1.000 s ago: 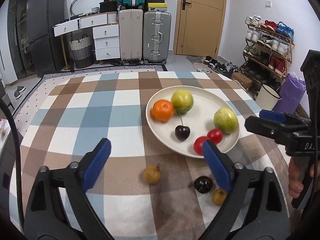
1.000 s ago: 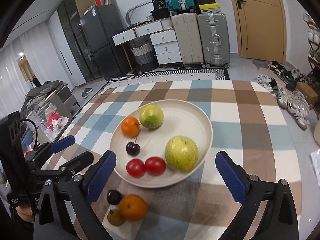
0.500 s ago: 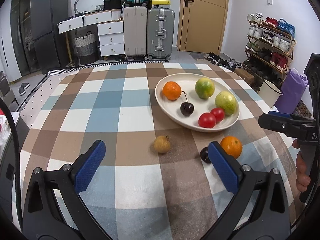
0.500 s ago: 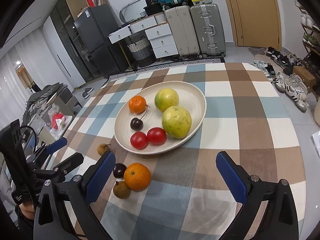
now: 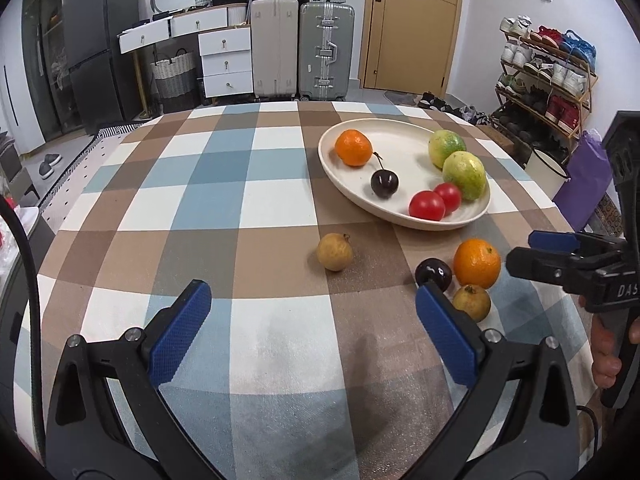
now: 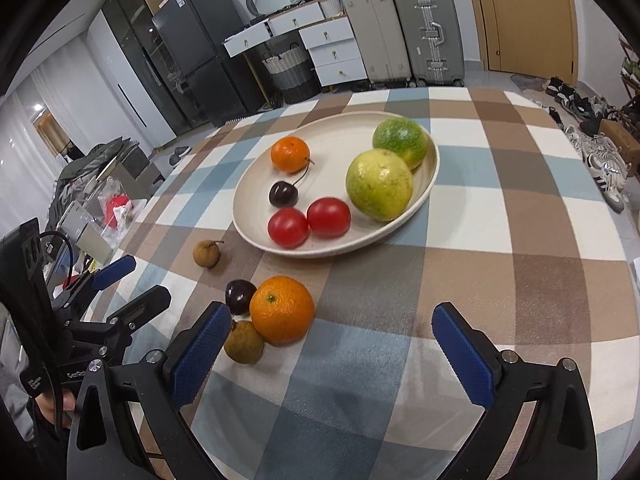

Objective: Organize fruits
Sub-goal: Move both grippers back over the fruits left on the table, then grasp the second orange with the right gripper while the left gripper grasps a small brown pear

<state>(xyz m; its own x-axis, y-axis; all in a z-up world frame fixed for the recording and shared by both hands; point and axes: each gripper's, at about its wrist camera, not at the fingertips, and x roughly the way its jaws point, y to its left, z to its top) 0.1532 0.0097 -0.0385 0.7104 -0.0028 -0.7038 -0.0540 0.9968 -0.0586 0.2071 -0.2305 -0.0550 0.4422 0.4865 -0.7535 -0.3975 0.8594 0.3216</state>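
A cream plate (image 5: 390,136) (image 6: 340,136) on the checked tablecloth holds a small orange (image 5: 353,148), a dark cherry (image 5: 384,183), two red tomatoes (image 5: 427,205) and two green-yellow round fruits (image 5: 464,175). Loose on the cloth in front of the plate lie an orange (image 5: 477,263) (image 6: 282,309), a dark cherry (image 5: 433,273) (image 6: 240,296) and two brown longans (image 5: 335,251) (image 6: 244,342). My left gripper (image 5: 312,328) is open and empty, short of the loose fruit. My right gripper (image 6: 332,344) is also open and empty, its left pad beside the near longan.
The table's far edge faces suitcases (image 5: 326,50), white drawers (image 5: 226,60) and a door (image 5: 412,20). A shoe rack (image 5: 548,72) stands at the right. A dark fridge (image 5: 100,48) and a cluttered stool (image 6: 104,216) are to the left.
Both grippers have drawn back toward me from the plate, so the loose orange, cherry and longans now lie ahead of the fingers. Both stay open; no fruit has moved.
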